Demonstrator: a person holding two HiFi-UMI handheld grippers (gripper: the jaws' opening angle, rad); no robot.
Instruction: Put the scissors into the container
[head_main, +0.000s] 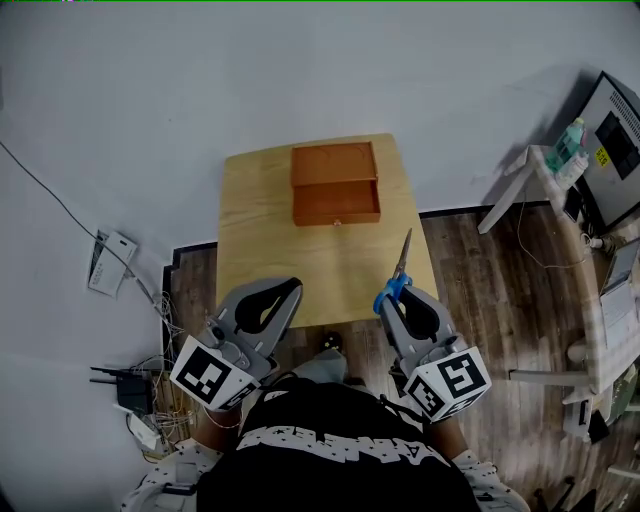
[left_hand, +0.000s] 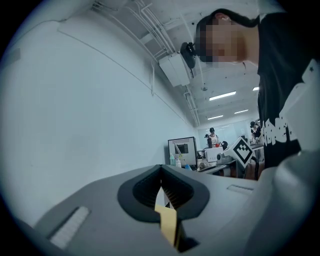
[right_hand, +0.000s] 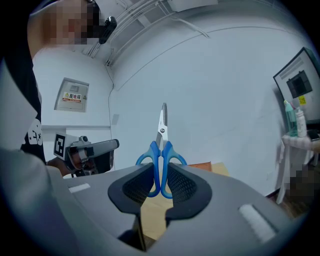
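Blue-handled scissors (head_main: 401, 262) stick out of my right gripper (head_main: 394, 298), blades pointing away over the table's near right corner. In the right gripper view the pads press on the scissors' handles (right_hand: 161, 159) and the right gripper (right_hand: 160, 175) is shut on them, blades upright. The orange-brown wooden container (head_main: 336, 185) stands at the far end of the light wooden table (head_main: 260, 250), top open, well beyond both grippers. My left gripper (head_main: 291, 287) hangs over the table's near left edge, its jaws closed together with nothing in them. The left gripper (left_hand: 160, 172) faces a bare wall.
A router and loose cables (head_main: 135, 390) lie on the floor at left. At right stands a white desk (head_main: 545, 175) with bottles and a monitor. The person's dark top (head_main: 330, 450) fills the bottom of the head view.
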